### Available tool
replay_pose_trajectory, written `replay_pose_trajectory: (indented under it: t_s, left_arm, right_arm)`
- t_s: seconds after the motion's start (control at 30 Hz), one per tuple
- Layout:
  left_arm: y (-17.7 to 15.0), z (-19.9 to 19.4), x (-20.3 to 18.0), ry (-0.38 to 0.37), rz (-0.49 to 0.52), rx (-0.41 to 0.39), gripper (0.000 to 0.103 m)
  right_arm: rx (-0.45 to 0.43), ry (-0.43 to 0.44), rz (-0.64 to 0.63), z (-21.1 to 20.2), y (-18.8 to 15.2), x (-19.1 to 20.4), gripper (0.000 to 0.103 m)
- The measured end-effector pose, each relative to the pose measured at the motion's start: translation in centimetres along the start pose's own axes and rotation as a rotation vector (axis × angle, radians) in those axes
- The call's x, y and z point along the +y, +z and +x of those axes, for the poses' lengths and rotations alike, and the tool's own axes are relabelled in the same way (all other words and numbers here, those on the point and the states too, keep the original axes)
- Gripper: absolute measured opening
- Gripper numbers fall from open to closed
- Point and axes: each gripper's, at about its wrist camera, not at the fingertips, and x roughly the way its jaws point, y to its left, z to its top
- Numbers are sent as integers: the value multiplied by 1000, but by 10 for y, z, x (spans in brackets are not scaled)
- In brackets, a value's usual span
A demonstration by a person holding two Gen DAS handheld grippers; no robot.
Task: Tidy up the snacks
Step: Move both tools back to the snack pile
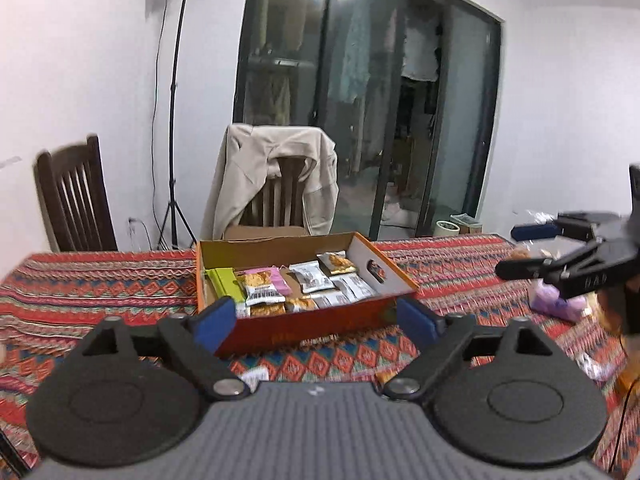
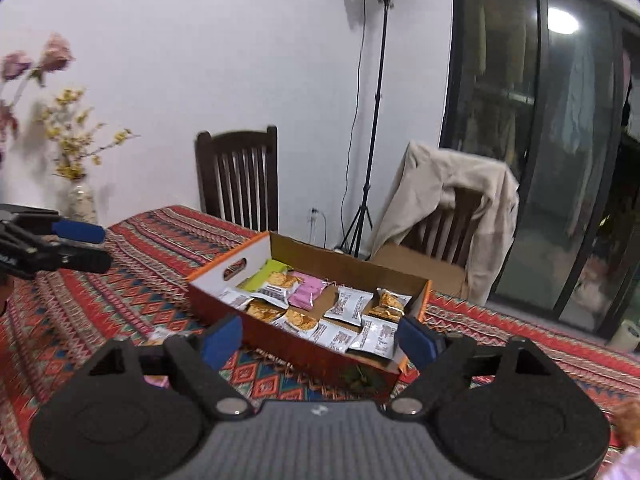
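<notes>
Here both claws stand wide and hold nothing. The left claw and right claw hover near the table's front edge, before the snack box.

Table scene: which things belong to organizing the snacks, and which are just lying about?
Job:
- cardboard box
- snack packets in it
- purple packet on the tablecloth
- left tongs, open, empty
- right tongs, open, empty

Lying about:
- draped jacket
- light stand
- flower vase

The left gripper and right gripper both stood wide open with nothing between their blue pads, angled slightly downward.
</notes>
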Motion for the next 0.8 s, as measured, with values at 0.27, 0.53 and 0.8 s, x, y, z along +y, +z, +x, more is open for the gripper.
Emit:
replay_pose_trajectory:
  t_s: [0.27,0.53,0.8]
  left_arm:
    - [-68,-84,-40,28,-10,-25,99]
    - [-143,-115,-63,111,-117,36,101]
    - [-196,-117,-56,171,-199,165,101]
  right_arm:
    - [-8,-29,-67,-90,-59,43,90]
    - [12,4,43,-140,-148,76,90]
    - [87,-15,201,-150,-240,96,92]
